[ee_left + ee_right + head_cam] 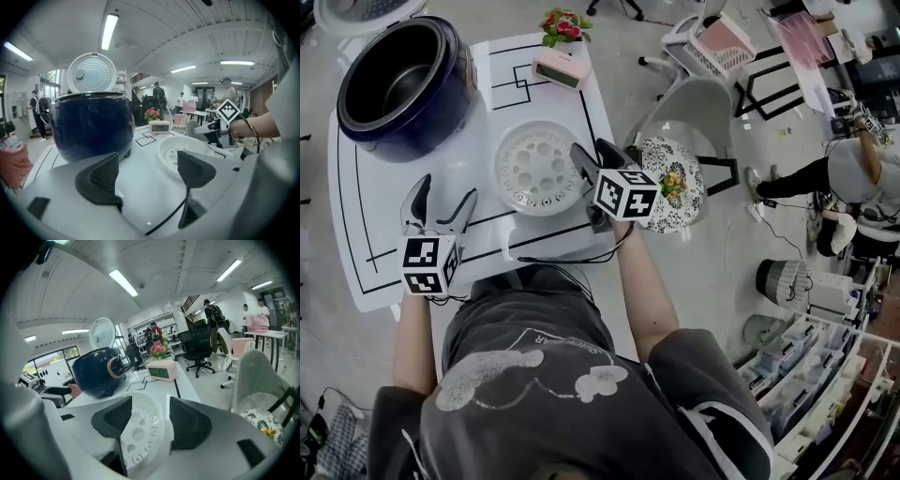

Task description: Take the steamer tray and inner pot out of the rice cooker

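The dark blue rice cooker (441,112) stands at the table's far left with its lid (91,72) up; the grey inner pot (394,80) sits inside it. The white perforated steamer tray (534,169) lies flat on the table to the cooker's right. My right gripper (592,150) is at the tray's right rim. In the right gripper view the tray (140,432) passes between the jaws with a gap on each side, so the right gripper (150,420) is open. My left gripper (445,192) hovers open and empty over the table's front left, facing the cooker (91,124).
A pink clock (561,67) and a small pot of flowers (562,23) stand at the far edge of the white table (356,234). A grey chair with a patterned cushion (675,183) is close to the table's right side. People stand further off.
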### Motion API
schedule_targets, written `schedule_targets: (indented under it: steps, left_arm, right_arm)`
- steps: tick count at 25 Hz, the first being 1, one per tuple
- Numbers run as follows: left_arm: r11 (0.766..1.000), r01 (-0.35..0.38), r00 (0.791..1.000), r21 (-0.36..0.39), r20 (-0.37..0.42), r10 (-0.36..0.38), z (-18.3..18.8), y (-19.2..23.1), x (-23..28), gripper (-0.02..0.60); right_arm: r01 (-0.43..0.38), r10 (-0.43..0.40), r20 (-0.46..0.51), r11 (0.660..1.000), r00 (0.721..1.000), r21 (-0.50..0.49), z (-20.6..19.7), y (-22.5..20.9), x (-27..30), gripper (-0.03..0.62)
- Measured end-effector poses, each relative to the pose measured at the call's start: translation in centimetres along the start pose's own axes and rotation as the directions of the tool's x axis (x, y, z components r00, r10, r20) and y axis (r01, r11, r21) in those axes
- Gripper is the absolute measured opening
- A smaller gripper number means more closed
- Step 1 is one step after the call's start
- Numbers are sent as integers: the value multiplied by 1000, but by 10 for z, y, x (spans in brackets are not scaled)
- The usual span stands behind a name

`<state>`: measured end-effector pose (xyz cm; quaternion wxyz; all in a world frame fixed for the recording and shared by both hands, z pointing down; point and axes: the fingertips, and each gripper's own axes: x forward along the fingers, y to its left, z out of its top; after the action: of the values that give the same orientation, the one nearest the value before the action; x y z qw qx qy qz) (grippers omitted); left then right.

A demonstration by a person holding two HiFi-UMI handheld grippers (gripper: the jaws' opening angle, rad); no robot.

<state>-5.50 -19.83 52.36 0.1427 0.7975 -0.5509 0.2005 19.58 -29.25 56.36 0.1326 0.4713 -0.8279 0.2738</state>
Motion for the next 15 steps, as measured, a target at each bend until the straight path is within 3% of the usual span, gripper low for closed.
schedule_targets:
  steps: [5, 8, 15]
  left_arm:
    - [993, -110, 993, -45, 38, 111, 9, 18, -10, 388]
    - [982, -179, 981, -57, 65, 182, 17, 34, -21, 388]
    - [940, -333, 932, -75, 126, 340, 48, 86, -72, 388]
  right_arm:
    - [-9, 16, 91, 998, 996, -70, 41, 16, -9, 256]
    - [-78, 90, 116, 992, 989, -101, 63, 36, -1, 256]
    - [-260, 286, 124, 947, 950, -190, 122, 122, 30, 255]
